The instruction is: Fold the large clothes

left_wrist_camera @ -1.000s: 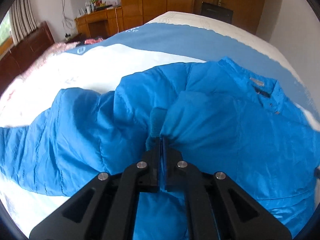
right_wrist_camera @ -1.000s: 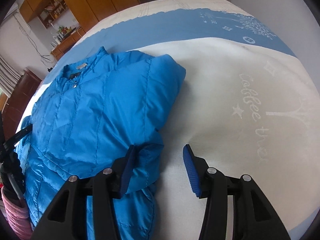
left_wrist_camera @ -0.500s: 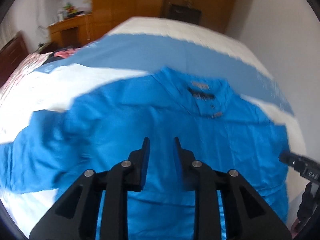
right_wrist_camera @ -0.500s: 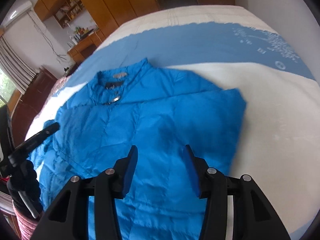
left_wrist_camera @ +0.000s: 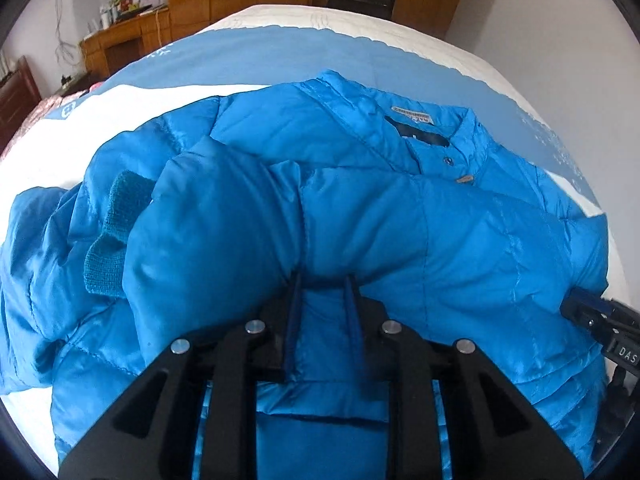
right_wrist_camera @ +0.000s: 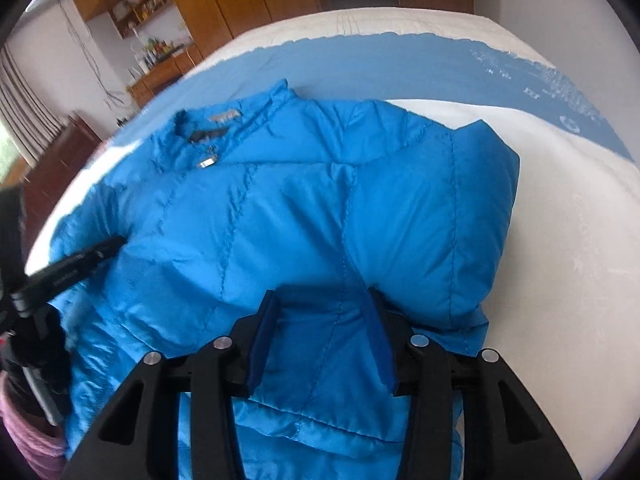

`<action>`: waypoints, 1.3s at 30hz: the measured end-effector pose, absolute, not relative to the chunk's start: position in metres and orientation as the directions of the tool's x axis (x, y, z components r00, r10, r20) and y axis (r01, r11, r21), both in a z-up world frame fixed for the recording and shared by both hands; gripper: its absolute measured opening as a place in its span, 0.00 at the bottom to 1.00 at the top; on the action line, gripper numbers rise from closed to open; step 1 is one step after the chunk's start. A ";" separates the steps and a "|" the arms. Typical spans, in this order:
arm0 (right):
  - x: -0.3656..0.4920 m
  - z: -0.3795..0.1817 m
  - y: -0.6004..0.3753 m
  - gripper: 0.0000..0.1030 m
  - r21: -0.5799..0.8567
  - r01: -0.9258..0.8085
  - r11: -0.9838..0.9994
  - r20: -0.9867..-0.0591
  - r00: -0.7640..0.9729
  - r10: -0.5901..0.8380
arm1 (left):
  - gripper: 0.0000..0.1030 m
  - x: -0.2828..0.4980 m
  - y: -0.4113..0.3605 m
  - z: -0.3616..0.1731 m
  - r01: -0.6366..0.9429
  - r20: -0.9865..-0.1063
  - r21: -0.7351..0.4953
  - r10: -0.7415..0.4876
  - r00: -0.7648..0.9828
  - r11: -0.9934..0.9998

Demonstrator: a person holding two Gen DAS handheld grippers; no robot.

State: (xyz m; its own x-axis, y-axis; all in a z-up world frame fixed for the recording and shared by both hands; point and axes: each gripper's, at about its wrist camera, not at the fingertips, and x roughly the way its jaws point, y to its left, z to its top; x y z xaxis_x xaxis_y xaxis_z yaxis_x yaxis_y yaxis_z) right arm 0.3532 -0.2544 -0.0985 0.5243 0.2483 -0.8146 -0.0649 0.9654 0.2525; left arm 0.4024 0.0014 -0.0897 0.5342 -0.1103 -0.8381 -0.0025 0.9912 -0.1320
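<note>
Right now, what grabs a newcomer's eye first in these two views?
The bright blue puffer jacket fills both views, spread collar-up on the white and blue bedspread. The left tongs and right tongs both stand open, low over its lower half. A knit cuff pokes from the sleeve folded across the left side.

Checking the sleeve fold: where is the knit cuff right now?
In the left wrist view, the knit cuff sits at the left of the jacket, poking out beside the folded-in sleeve, left of the left gripper.
</note>
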 end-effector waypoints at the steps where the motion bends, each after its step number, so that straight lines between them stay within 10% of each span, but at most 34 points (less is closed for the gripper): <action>1: 0.349 -0.093 -0.261 0.44 0.312 -0.075 0.947 -0.794 0.527 0.304 | 0.21 0.402 0.001 -0.087 -0.014 -0.840 -0.135 -0.107 0.532 0.991; 6: 0.325 -0.046 -0.283 0.57 0.308 -0.118 0.944 -0.704 0.639 0.310 | 0.52 0.359 0.034 -0.037 -0.047 -0.764 -0.155 -0.090 0.639 0.987; 18: 0.321 -0.055 -0.321 0.58 0.256 -0.016 0.967 -0.791 0.572 0.219 | 0.58 0.201 0.337 -0.035 -0.756 -0.795 -0.030 0.443 0.414 0.654; 29: 0.322 -0.063 -0.312 0.58 0.256 -0.033 0.966 -0.795 0.562 0.230 | 0.58 0.203 0.428 -0.079 -0.769 -0.798 -0.382 0.237 0.554 0.514; 35: 0.328 -0.075 -0.314 0.58 0.251 -0.015 0.968 -0.813 0.539 0.219 | 0.15 0.208 0.433 -0.089 -0.784 -0.799 -0.385 0.250 0.547 0.486; 39: 0.331 -0.084 -0.316 0.58 0.264 0.001 0.964 -0.826 0.516 0.226 | 0.09 0.205 0.430 -0.085 -0.776 -0.774 -0.405 0.272 0.572 0.483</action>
